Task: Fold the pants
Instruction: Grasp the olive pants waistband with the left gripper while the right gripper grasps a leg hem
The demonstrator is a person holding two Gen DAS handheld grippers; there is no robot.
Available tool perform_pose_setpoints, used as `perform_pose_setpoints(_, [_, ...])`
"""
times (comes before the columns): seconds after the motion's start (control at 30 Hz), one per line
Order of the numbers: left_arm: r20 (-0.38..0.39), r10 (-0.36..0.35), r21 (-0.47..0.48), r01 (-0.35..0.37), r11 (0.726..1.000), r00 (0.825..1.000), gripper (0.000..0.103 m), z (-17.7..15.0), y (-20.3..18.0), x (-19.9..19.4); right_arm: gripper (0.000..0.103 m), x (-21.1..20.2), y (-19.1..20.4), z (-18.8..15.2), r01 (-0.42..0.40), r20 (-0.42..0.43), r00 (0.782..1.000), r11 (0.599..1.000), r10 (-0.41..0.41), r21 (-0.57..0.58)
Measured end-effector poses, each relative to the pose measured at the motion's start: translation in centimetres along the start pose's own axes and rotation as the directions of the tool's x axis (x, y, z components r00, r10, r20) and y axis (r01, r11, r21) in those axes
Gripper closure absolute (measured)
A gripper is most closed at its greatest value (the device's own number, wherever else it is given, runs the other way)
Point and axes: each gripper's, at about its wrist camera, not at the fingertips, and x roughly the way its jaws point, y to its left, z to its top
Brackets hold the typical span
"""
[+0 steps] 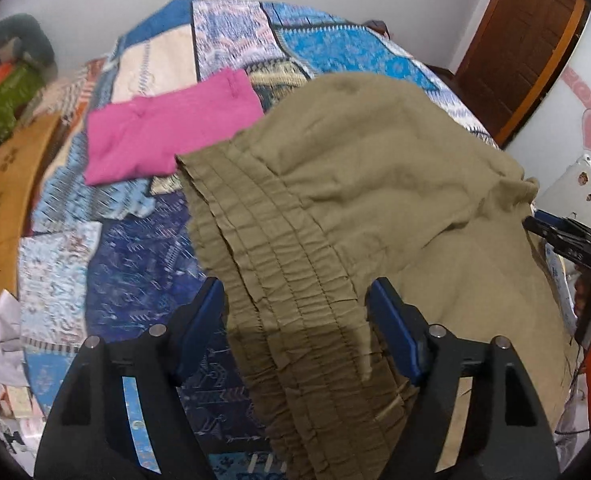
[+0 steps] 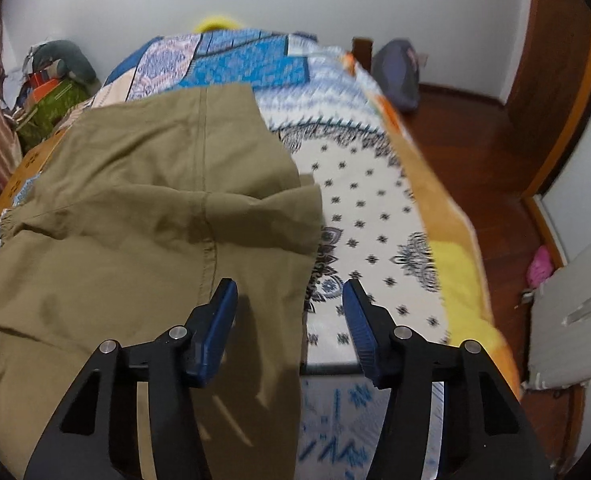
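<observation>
While our left gripper point(image 1: 295, 312) spreads its fingers astride the gathered waistband, the olive-khaki cotton pants point(image 1: 375, 184) lie rumpled on the blue patchwork-quilted bed point(image 1: 135, 264); our right gripper point(image 2: 289, 308) gapes over their edge.

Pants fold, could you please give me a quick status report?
Left gripper open, straddling waistband. Right gripper open over khaki pants edge. Pink garment beside, not obstructing.
</observation>
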Motion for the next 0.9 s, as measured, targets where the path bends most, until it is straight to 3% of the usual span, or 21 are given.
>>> perform_pose_setpoints(0.13, [-0.021, -0.051, -0.024, 0.05, 0.998, 0.999, 0.035, -0.2, -0.2, 0.7, 0.052, 0.7, 0.2, 0.1, -0.022, 0.007, 1.0, 0.999, 0.022, -0.025])
perform_pose_setpoints(0.2, [-0.012, -0.042, -0.003, 0.042, 0.999, 0.999, 0.039, -0.2, -0.7, 0.6, 0.064, 0.8, 0.7, 0.0, -0.019, 0.008, 1.0, 0.998, 0.02, -0.053])
perform_pose_setpoints(0.3, [0.004, -0.001, 0.045, 0.001, 0.999, 1.0, 0.044, -0.2, -1.4, 0.7, 0.072, 0.7, 1.4, -0.4, 0.012, 0.003, 1.0, 0.995, -0.012, -0.099])
perform_pose_setpoints(0.43, [0.016, 0.034, 0.033, -0.035, 0.999, 0.999, 0.05, 0.1, -1.0, 0.4, 0.091, 0.5, 1.1, -0.7, 0.029, -0.002, 1.0, 0.995, -0.03, -0.098])
perform_pose_setpoints(0.63, [0.057, 0.121, 0.115, -0.127, 0.985, 0.991, 0.05, 0.0, -1.8, -0.1, 0.093, 0.2, 0.6, -0.8, 0.002, -0.014, 1.0, 1.0, -0.002, -0.026])
perform_pose_setpoints(0.8, [0.004, 0.061, 0.101, -0.061, 0.993, 0.998, 0.047, 0.2, -0.6, 0.4, 0.089, 0.2, 1.0, -0.4, 0.003, -0.039, 0.999, 0.999, -0.004, -0.032])
perform_pose_setpoints(0.9, [0.018, 0.042, 0.116, -0.044, 0.992, 0.999, 0.046, 0.5, -0.5, -0.8, 0.084, -1.1, 0.9, 0.1, 0.0, -0.024, 1.0, 0.999, -0.001, -0.043])
